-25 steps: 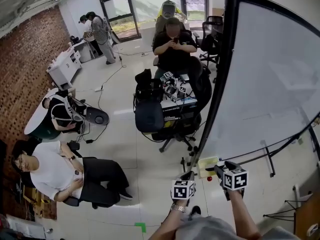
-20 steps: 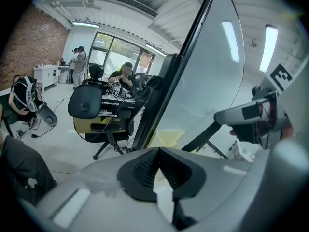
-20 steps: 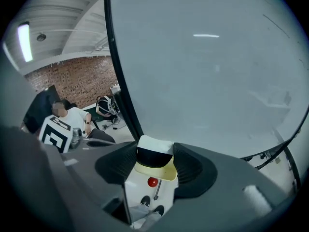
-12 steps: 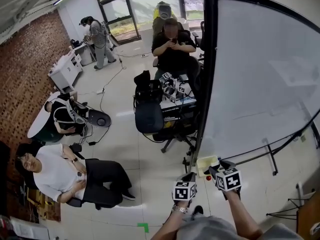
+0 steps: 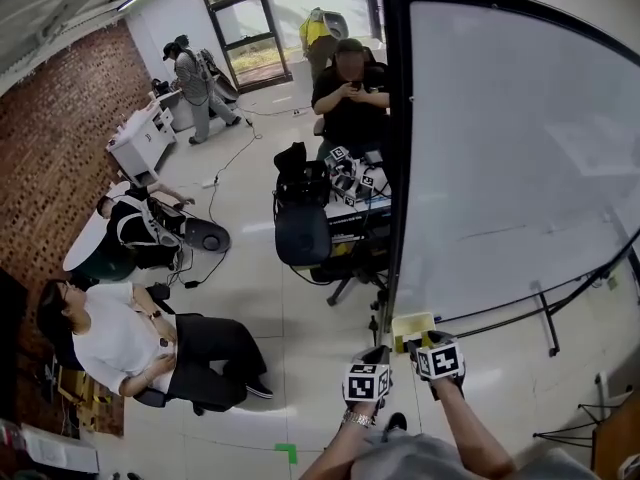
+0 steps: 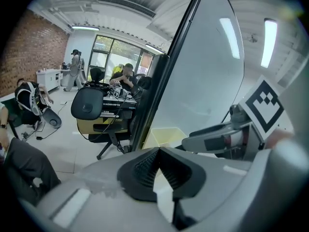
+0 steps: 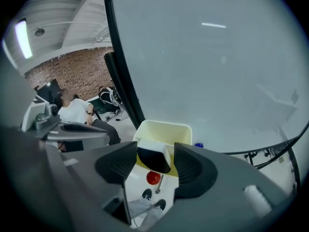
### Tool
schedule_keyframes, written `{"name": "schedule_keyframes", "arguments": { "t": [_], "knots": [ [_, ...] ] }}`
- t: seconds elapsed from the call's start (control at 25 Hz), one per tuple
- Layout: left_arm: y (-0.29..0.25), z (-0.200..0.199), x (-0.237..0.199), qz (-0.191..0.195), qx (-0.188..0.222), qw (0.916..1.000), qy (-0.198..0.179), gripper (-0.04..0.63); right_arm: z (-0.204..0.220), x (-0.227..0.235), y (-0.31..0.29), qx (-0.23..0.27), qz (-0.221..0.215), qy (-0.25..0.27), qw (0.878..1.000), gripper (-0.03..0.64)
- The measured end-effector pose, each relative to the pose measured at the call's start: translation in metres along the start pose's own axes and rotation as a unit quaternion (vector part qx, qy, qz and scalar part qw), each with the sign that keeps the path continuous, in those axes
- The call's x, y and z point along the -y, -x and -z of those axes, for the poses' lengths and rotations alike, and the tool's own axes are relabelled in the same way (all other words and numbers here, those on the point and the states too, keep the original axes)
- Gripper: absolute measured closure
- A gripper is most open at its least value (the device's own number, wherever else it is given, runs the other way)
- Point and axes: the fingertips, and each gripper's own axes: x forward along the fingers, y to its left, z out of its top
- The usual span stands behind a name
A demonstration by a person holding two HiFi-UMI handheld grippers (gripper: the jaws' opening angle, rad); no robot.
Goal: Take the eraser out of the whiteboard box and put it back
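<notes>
Nearer the box [image 7: 163, 128] than a second ago, right hand-held gripper [image 7: 155, 147] grips the eraser [image 7: 153, 159] widthwise above it, probably to return it; left hand-held gripper [image 6: 157, 152], closed and empty, waits at nine o'clock.

The whiteboard box [image 5: 413, 324] sits at the lower left corner of the whiteboard [image 5: 510, 148]. The eraser [image 7: 153, 156] is at the box's near rim, between the jaws of the right claw [image 5: 414, 345]. The left claw [image 5: 382, 352] is just left of the box. Beyond the box stand an office chair [image 5: 303, 234] and a seated person [image 5: 350, 93]. Far left of the box sits another person [image 5: 120, 338].
</notes>
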Motion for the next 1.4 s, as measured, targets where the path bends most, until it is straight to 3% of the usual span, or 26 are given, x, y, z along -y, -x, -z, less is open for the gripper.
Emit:
{"name": "schedule_keyframes", "arguments": {
  "t": [0.08,0.12,0.16,0.48,0.64,0.88,1.16,1.4],
  "knots": [
    [0.0,0.004,0.005,-0.002,-0.003,1.0,-0.001,0.589,-0.009,0.001,0.006,0.027,0.001,0.002,1.0,0.388],
    [0.001,0.005,0.008,-0.003,-0.004,1.0,-0.001,0.589,-0.015,0.001,0.011,0.044,0.002,0.002,0.999,0.554],
    [0.002,0.006,0.011,-0.003,-0.003,1.0,-0.002,0.589,-0.019,-0.001,0.016,0.057,-0.003,0.001,0.998,0.614],
    [0.022,0.031,0.014,-0.035,-0.017,0.9991,0.019,0.589,0.001,-0.033,0.02,0.061,-0.031,0.013,0.998,0.614],
    [0.048,0.046,0.007,-0.054,-0.013,0.9981,0.026,0.589,0.033,-0.077,0.028,0.042,-0.068,0.023,0.997,0.614],
    [0.103,0.065,0.008,-0.052,0.006,0.9985,0.017,0.589,0.074,-0.148,0.053,0.031,-0.101,0.037,0.994,0.614],
    [0.151,0.142,0.019,-0.021,-0.002,0.9991,0.038,0.589,0.144,-0.21,0.09,0.03,-0.068,0.041,0.996,0.614],
    [0.161,0.155,0.063,0.026,0.003,0.9996,0.009,0.589,0.172,-0.196,0.124,0.024,-0.036,0.021,0.999,0.614]
  ]
}}
